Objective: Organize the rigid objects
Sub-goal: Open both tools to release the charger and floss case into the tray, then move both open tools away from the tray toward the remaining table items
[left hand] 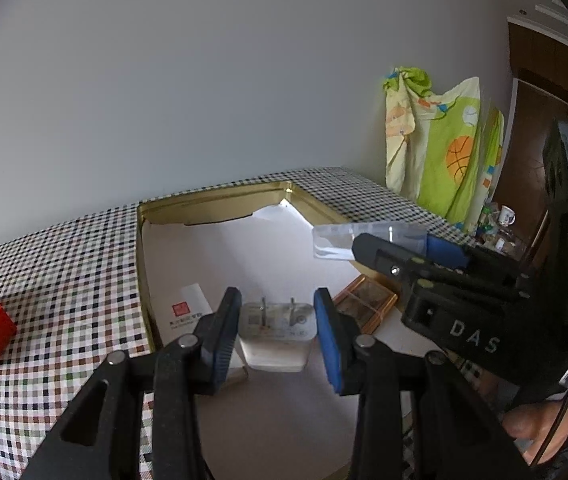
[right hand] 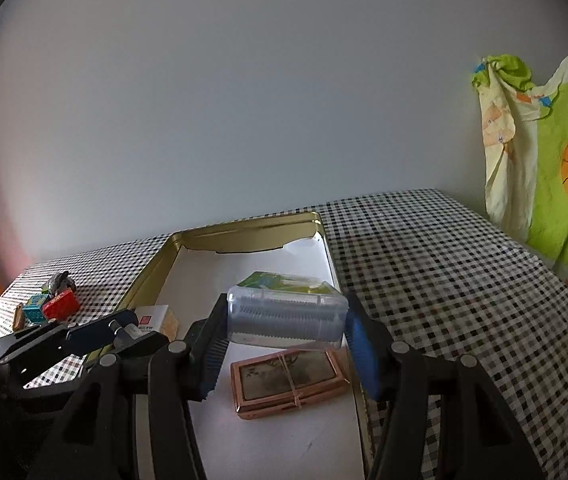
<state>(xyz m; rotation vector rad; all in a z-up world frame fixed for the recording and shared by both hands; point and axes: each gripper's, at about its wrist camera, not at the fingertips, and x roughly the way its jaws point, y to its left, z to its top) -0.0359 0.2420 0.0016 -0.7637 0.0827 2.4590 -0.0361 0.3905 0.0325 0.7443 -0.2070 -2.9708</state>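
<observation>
**Two grippers loaded over the gold tin**

Nearest in the left wrist view, the left gripper [left hand: 278,330] is clamped on a white plug adapter [left hand: 278,336], prongs up, held above the paper-lined floor of the gold tin tray [left hand: 220,200]. Nearest in the right wrist view, the right gripper [right hand: 285,334] grasps a clear plastic case [right hand: 285,318] by its ends, over the same tray [right hand: 244,234].

Inside the tray, under the case, lies a copper-coloured flat case [right hand: 289,382] bound with a band. Just beyond the clear case sits a green-printed packet [right hand: 280,282]; at the tray's left side lies a white box with a red seal [right hand: 154,320]. The tray stands on a checked tablecloth [right hand: 443,264].

Only the right view shows the green packet. On the cloth left of the tray it shows a red block [right hand: 61,304], a teal cube [right hand: 35,312] and a grey figurine [right hand: 58,280]. The left view alone shows the plug, along with cups [left hand: 507,216] far right. A patterned sheet [left hand: 443,148] hangs on the wall beyond.
</observation>
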